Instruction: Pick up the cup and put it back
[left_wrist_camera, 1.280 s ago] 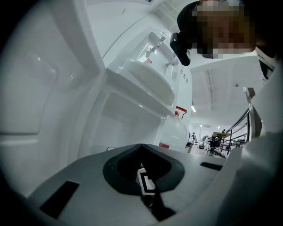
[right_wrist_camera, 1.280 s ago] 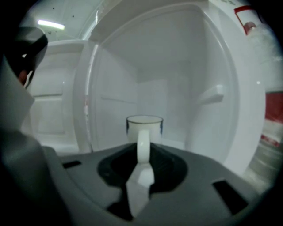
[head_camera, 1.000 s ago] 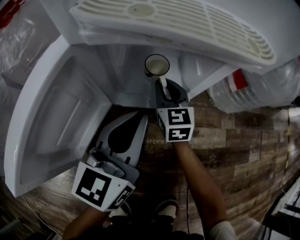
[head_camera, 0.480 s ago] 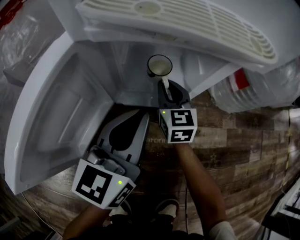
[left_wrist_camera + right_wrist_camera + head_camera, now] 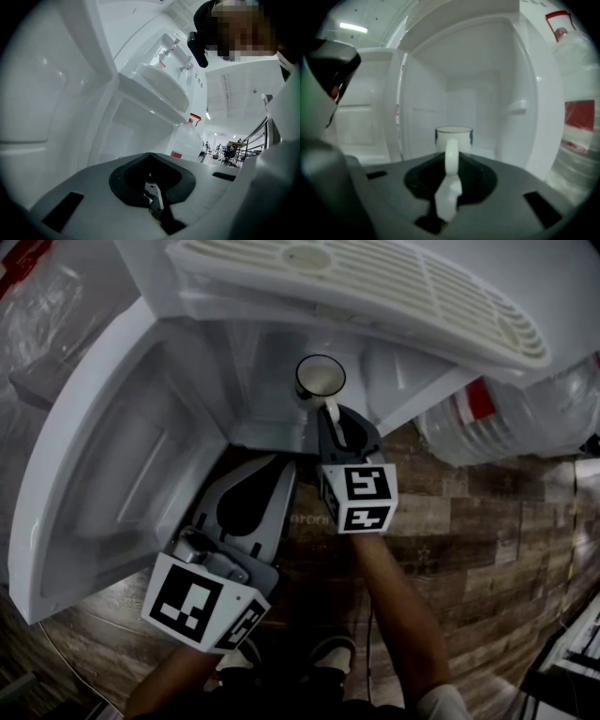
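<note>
Cup (image 5: 453, 136) upright inside fridge (image 5: 487, 89); my right gripper (image 5: 450, 174), jaws just closing, pinches its handle. Left gripper (image 5: 153, 188): jaws together, nothing between.

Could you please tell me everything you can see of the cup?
The cup is a white, glazed-looking mug with a thin dark rim line and bluish marks on its sides. It stands upright inside the open fridge, and from above it looks empty. Its handle points straight at the right hand-held gripper, whose jaws have just been closing and pinch the handle. Nothing else is seen touching it. Whether its base rests on the fridge floor cannot be told.
</note>
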`<state>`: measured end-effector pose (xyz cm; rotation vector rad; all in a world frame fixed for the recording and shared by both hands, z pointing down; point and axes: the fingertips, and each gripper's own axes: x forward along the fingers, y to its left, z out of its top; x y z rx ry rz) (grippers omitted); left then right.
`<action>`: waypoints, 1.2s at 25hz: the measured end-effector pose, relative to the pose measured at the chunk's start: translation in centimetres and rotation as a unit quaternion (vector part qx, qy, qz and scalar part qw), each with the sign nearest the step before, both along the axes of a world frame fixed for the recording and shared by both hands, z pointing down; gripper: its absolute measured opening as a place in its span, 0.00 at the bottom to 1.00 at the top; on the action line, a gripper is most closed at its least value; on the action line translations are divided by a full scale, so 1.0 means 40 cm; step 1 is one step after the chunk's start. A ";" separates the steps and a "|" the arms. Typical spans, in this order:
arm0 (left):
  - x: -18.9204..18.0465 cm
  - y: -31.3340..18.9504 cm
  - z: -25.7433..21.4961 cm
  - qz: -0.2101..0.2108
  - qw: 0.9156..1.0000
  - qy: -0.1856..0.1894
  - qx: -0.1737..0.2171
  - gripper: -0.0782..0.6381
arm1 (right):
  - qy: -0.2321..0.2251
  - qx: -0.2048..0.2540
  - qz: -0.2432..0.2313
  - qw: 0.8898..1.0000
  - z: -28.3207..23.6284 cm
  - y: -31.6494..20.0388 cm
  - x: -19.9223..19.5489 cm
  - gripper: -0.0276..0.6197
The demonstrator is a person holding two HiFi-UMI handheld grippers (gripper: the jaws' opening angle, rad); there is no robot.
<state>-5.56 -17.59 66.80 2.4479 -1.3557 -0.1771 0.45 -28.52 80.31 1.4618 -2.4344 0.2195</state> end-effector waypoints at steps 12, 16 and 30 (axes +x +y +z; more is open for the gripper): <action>0.000 0.011 -0.016 -0.002 1.000 -0.006 0.008 0.12 | -0.009 -0.006 -0.015 1.000 -0.010 0.052 0.012 0.15; -0.005 0.016 -0.025 -0.003 1.000 -0.006 0.010 0.12 | -0.017 -0.014 -0.014 1.000 -0.009 0.075 0.020 0.15; -0.003 0.038 -0.048 -0.001 1.000 -0.004 0.020 0.12 | -0.027 -0.017 -0.031 0.999 -0.033 0.159 0.026 0.15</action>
